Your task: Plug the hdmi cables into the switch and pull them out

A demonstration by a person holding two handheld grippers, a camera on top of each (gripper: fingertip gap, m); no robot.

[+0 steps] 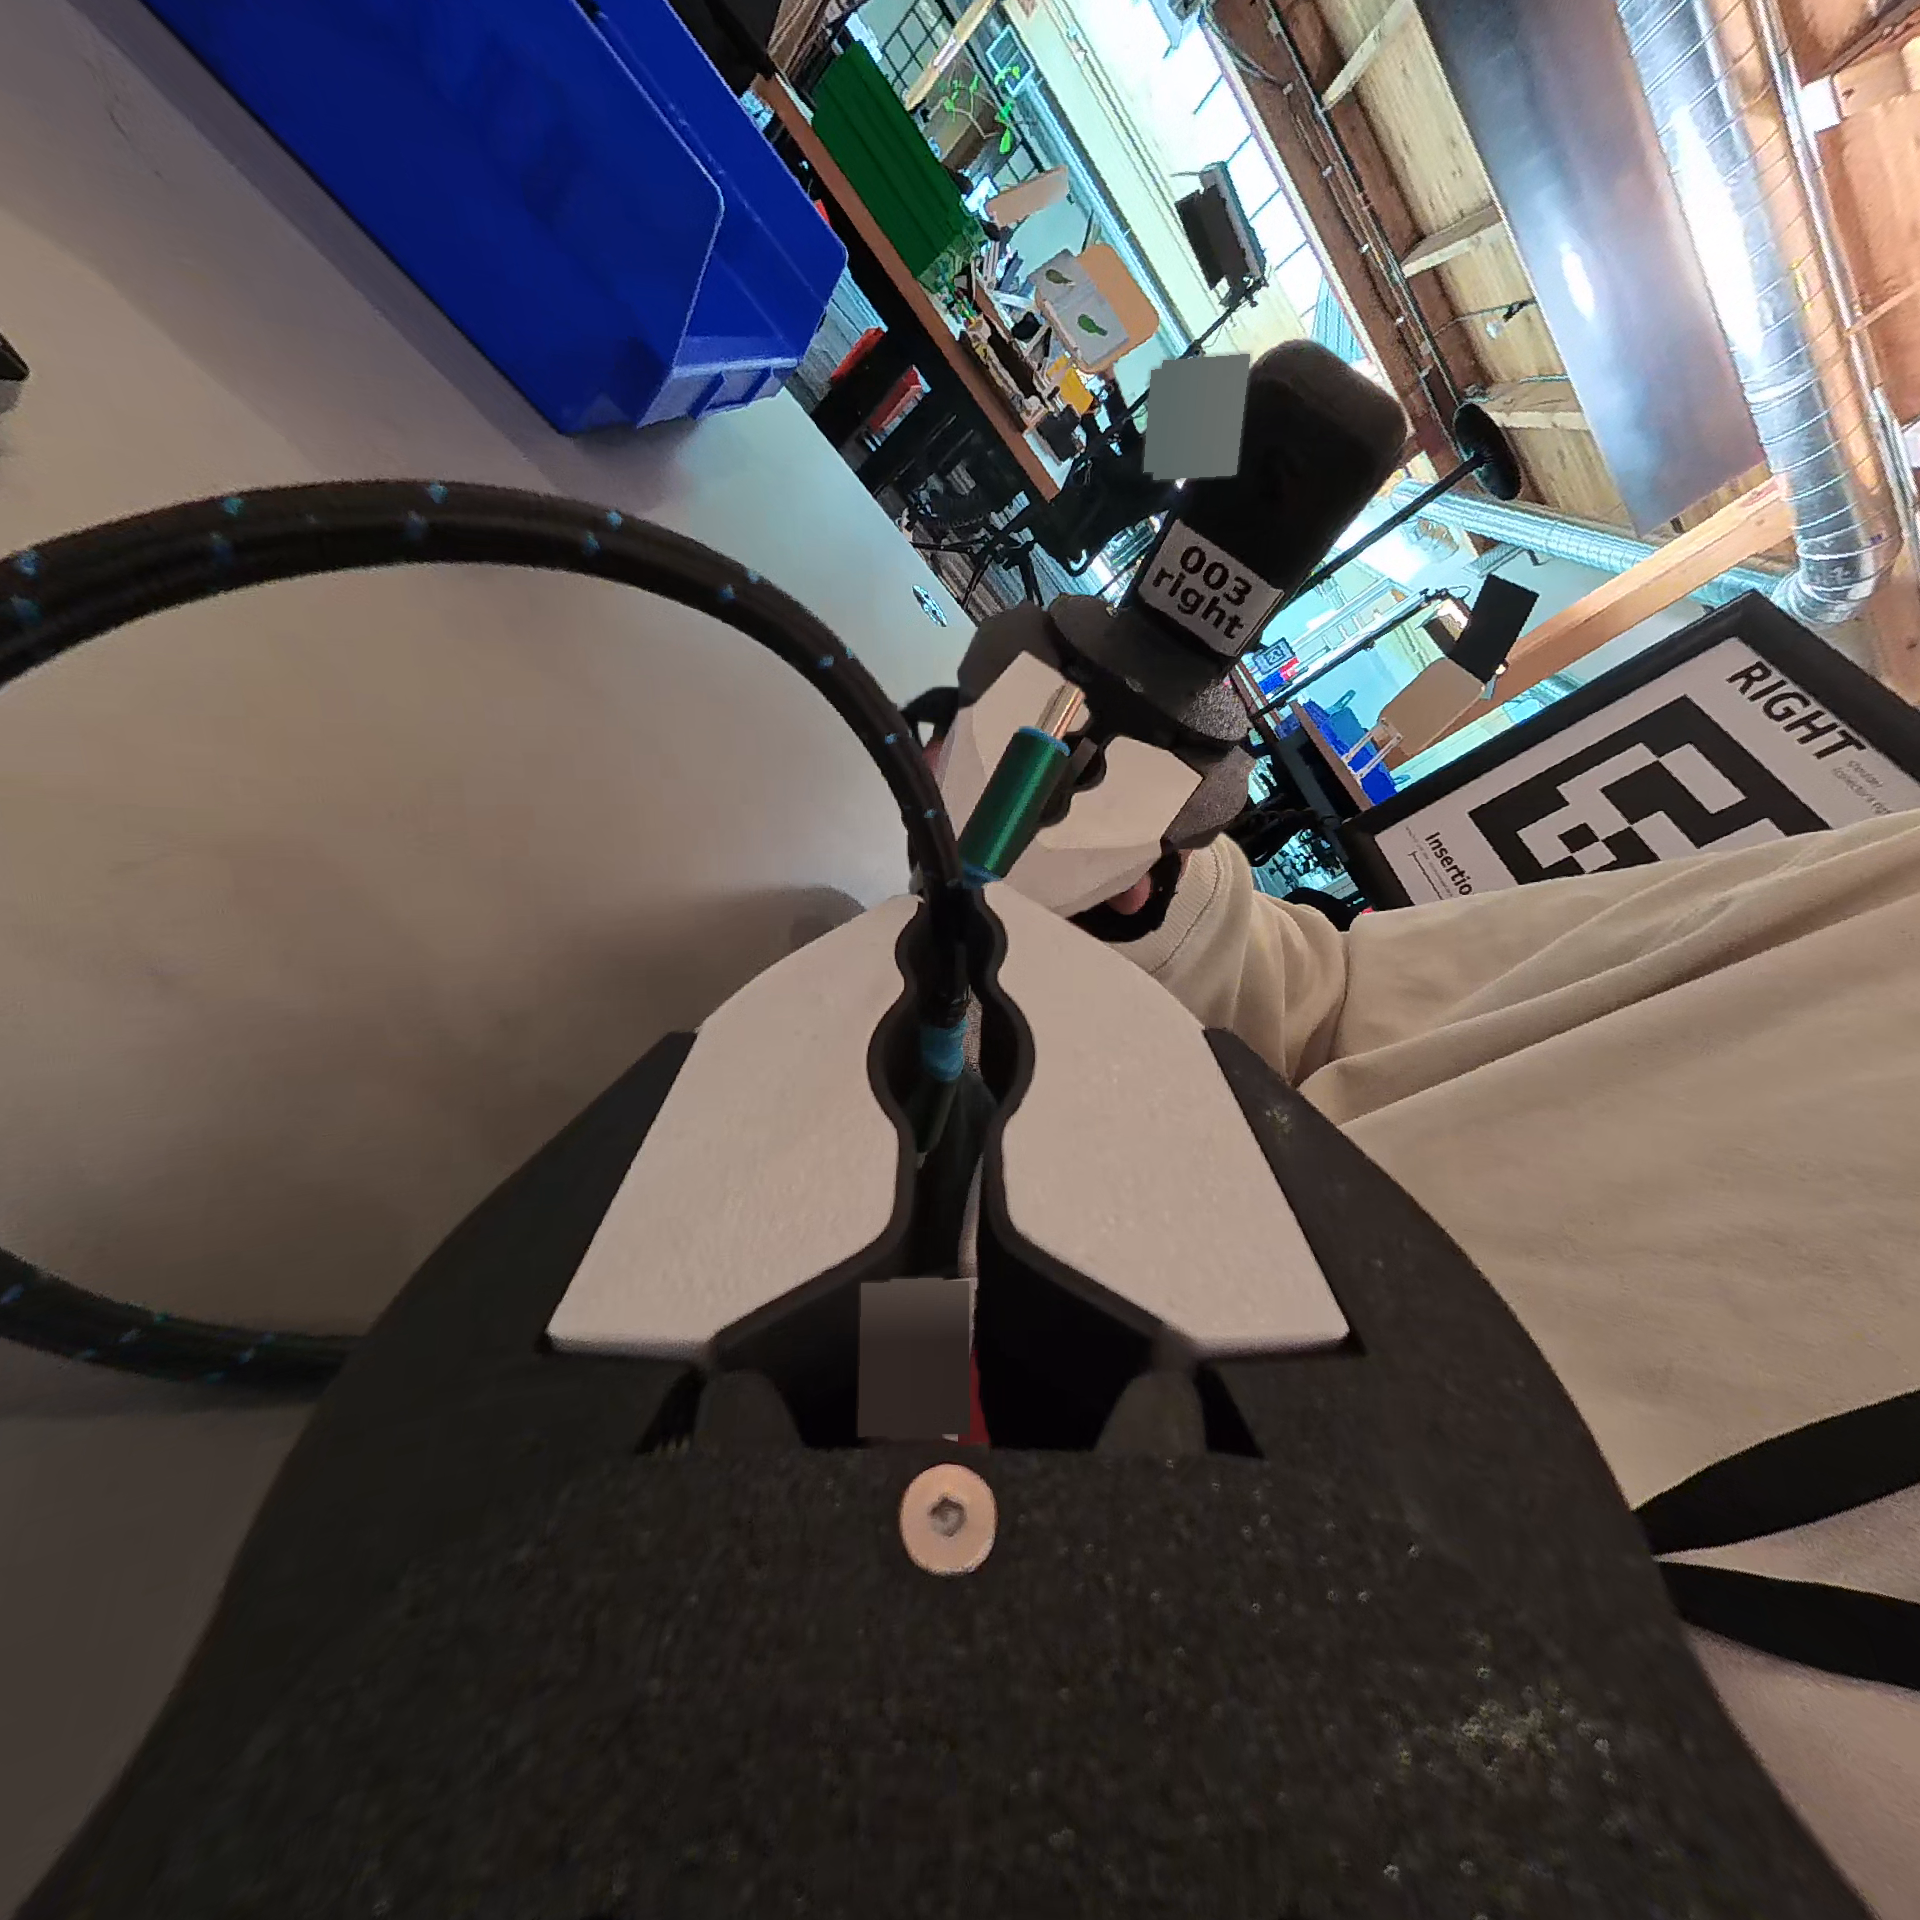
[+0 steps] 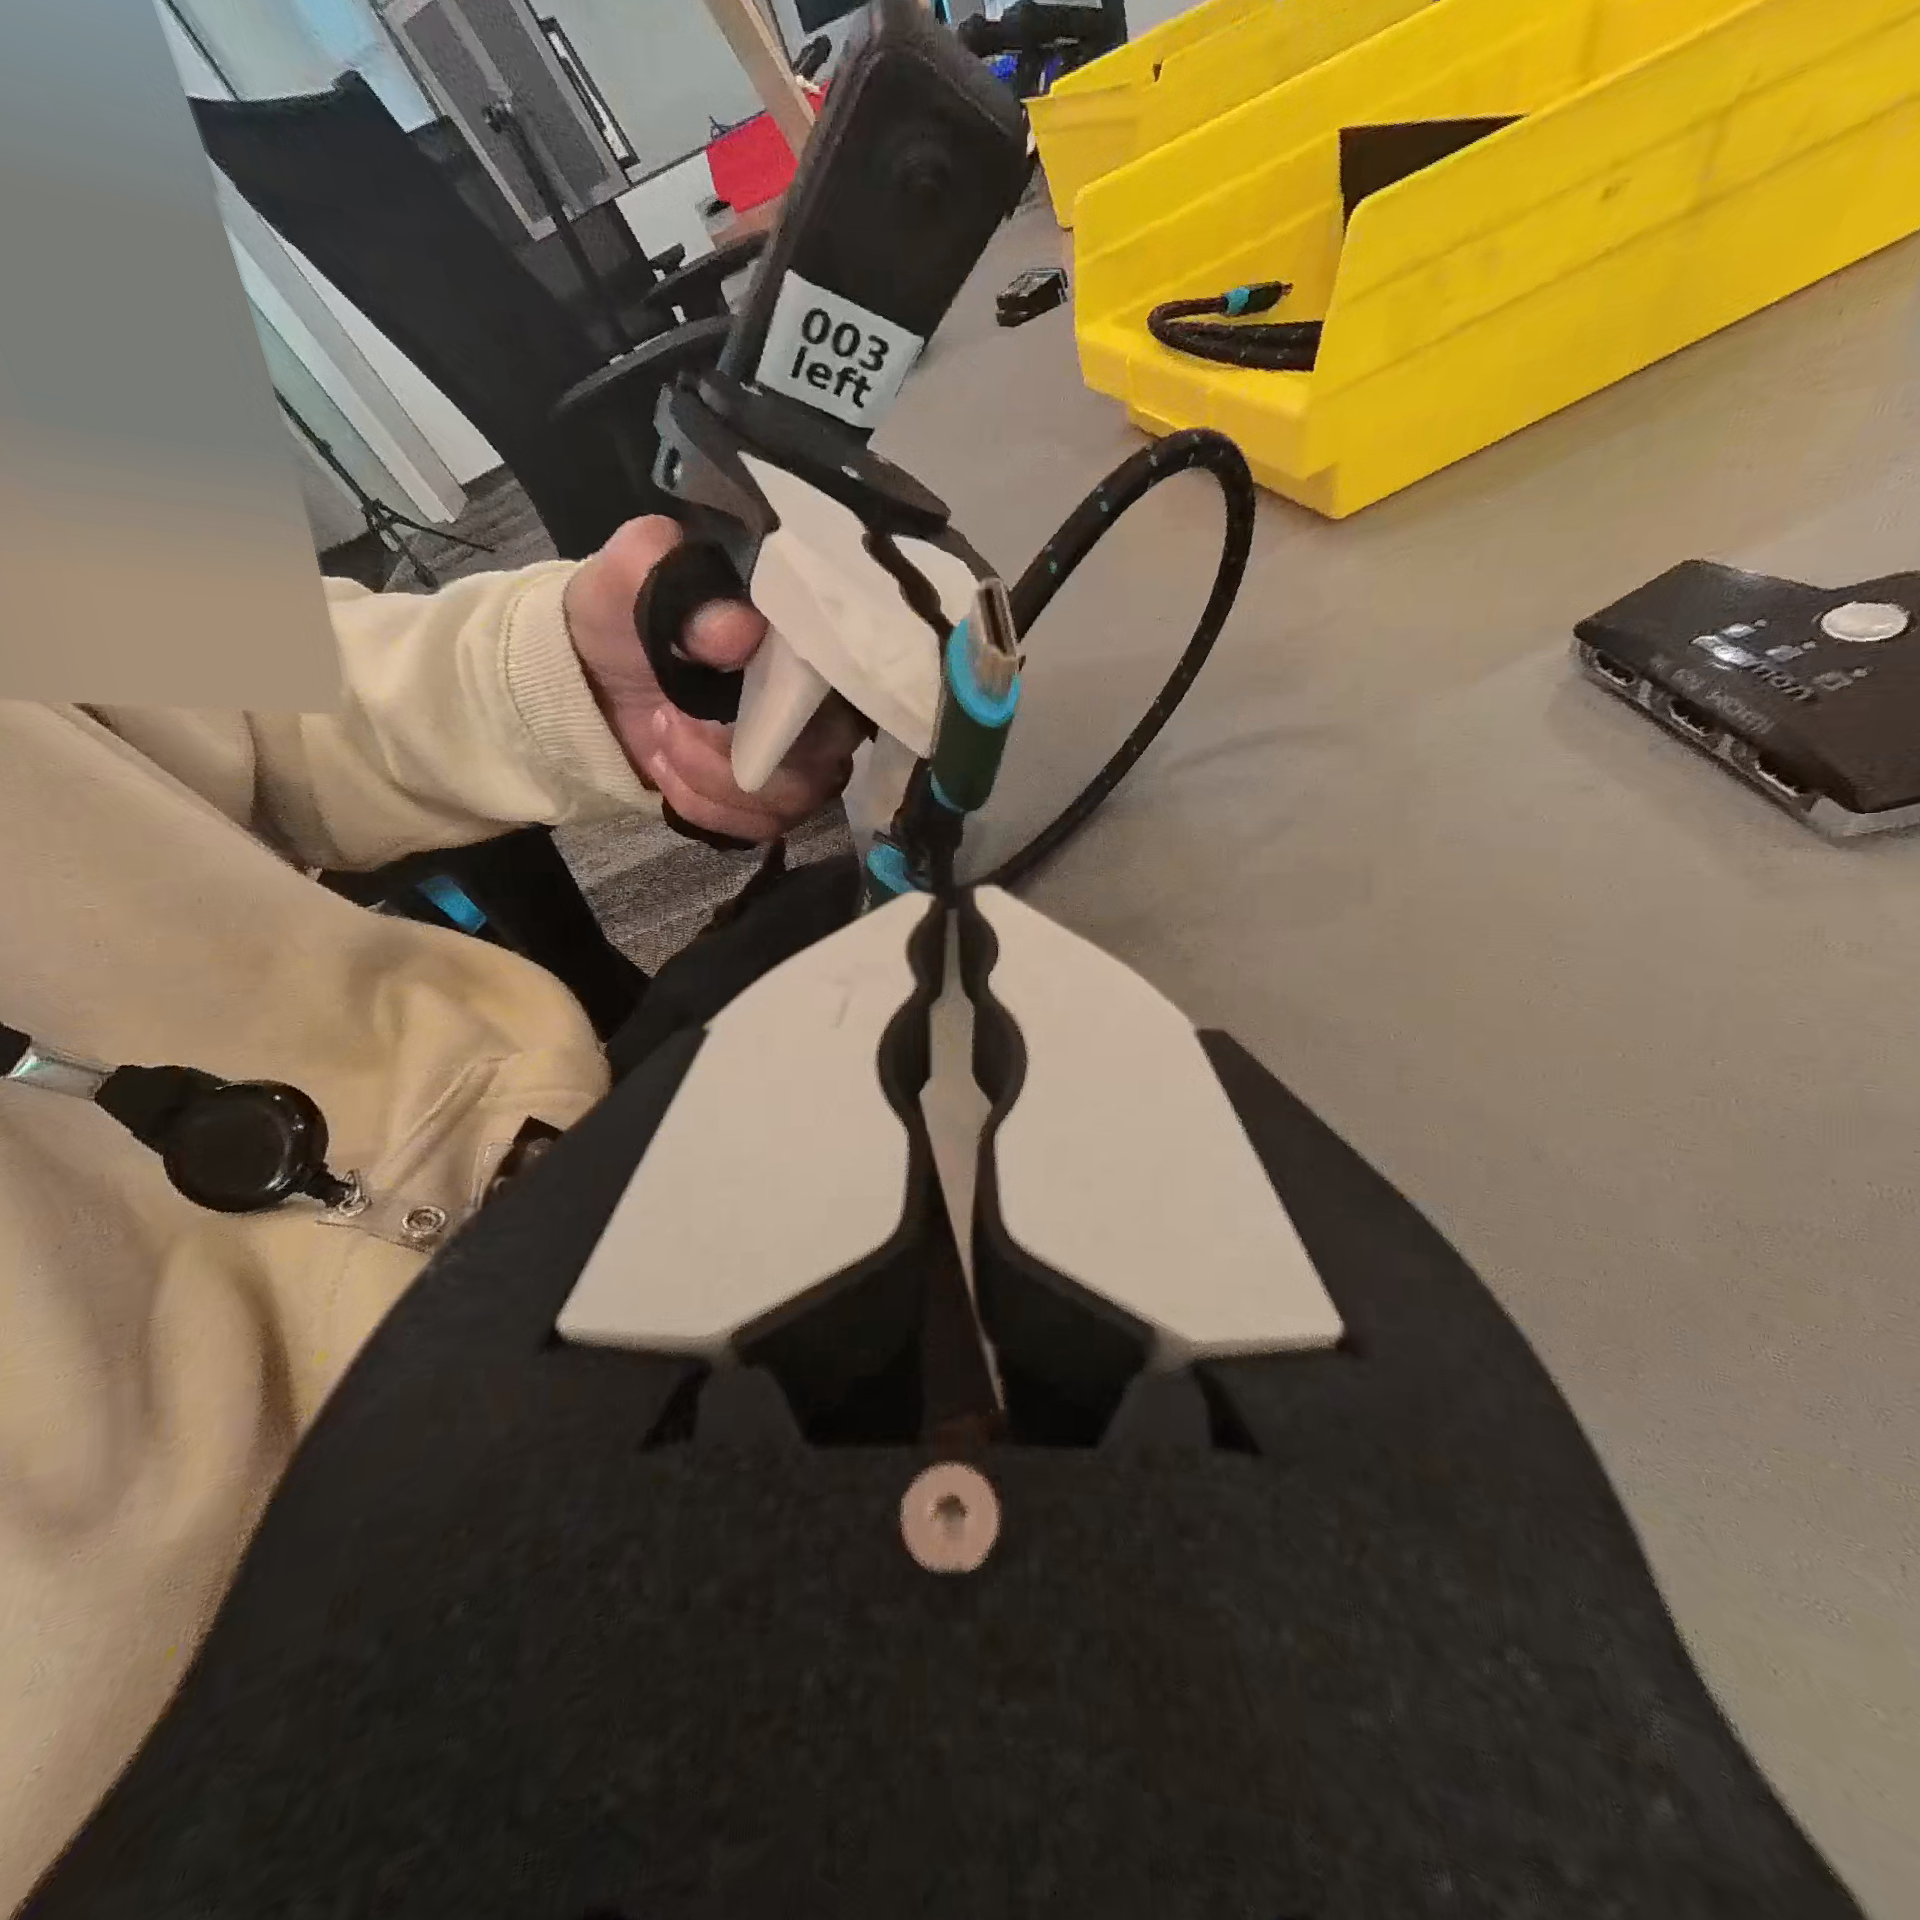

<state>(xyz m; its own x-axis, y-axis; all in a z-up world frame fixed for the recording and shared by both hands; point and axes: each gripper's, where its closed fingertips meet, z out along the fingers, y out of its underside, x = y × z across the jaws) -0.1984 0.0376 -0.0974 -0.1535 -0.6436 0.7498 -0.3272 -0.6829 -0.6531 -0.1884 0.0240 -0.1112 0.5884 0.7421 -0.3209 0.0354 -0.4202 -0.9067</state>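
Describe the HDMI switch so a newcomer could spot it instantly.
Find the yellow bins on the grey table. Nearer than them, at the right wrist view's right edge, lies the switch. Only this flat black box has a round silver button and a row of ports.

A: Each gripper (image 2: 951,914) looks alike?
B: Yes: a speckled black body, two pale grey fingers (image 2: 769,1164) with wavy black inner edges, and one silver screw (image 2: 950,1530) on the midline. The left gripper (image 1: 951,914) matches.
A: And the person?
B: A cream ribbed-cuff sleeve (image 2: 457,717); a black badge reel (image 2: 244,1143) is clipped on.
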